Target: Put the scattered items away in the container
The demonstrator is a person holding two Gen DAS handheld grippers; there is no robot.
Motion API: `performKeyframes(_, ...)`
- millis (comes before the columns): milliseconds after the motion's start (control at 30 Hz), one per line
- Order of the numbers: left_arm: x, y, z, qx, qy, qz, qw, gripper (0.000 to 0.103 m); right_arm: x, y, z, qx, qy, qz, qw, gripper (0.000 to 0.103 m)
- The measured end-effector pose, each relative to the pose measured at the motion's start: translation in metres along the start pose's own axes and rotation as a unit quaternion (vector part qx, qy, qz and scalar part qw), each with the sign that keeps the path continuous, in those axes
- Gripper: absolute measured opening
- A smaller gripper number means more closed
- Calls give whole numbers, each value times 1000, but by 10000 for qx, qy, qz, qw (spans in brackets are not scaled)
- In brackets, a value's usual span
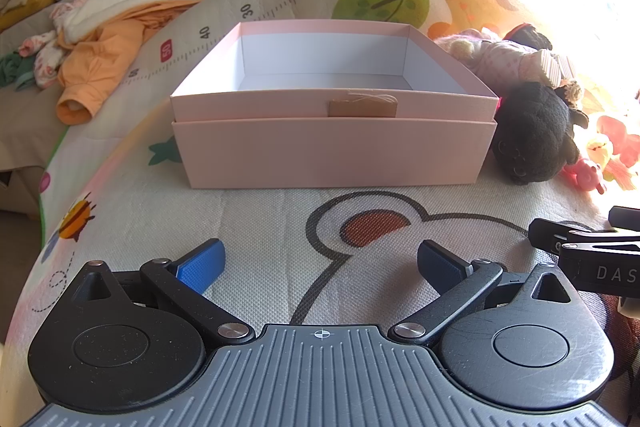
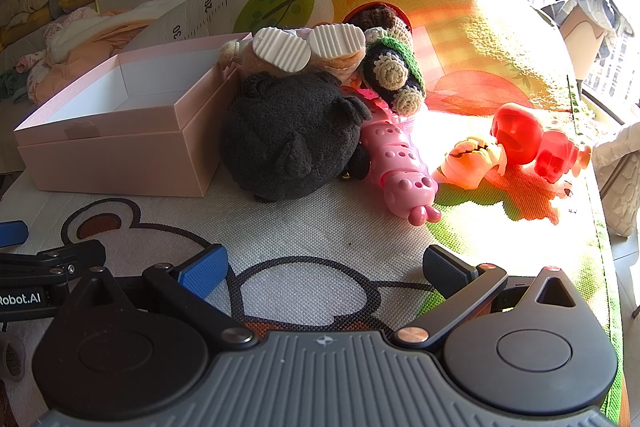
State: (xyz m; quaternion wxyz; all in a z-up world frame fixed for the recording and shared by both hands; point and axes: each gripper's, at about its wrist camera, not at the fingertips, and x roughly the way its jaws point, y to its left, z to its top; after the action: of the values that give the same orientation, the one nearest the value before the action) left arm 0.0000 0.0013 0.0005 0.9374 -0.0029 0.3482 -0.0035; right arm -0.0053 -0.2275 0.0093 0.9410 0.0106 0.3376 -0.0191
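An empty pink box (image 1: 332,151) (image 2: 116,155) with a white inside stands on the play mat. Toys lie in a heap to its right: a dark grey plush (image 2: 292,135) (image 1: 536,135), a doll with white ribbed soles (image 2: 308,47) (image 1: 512,59), a crocheted green-and-brown doll (image 2: 392,67), a pink plastic toy (image 2: 400,163), a yellow-orange toy (image 2: 472,159) and a red plastic toy (image 2: 536,143). My left gripper (image 1: 320,263) is open in front of the box, nothing between its fingers. My right gripper (image 2: 324,267) is open and empty too, short of the dark plush.
The cartoon-print mat (image 1: 280,247) covers the surface. A sofa (image 1: 40,115) with an orange garment (image 1: 108,63), baby clothes, yellow cushions and soft toys lies left and behind. The mat's right edge (image 2: 600,247) drops off near a bright window.
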Motion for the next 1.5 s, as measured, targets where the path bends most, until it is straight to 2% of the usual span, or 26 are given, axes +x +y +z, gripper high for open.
performKeyframes(1500,0,0,0,13,1,-15,10000,103,-4,0,2,5,7,4,10000,103)
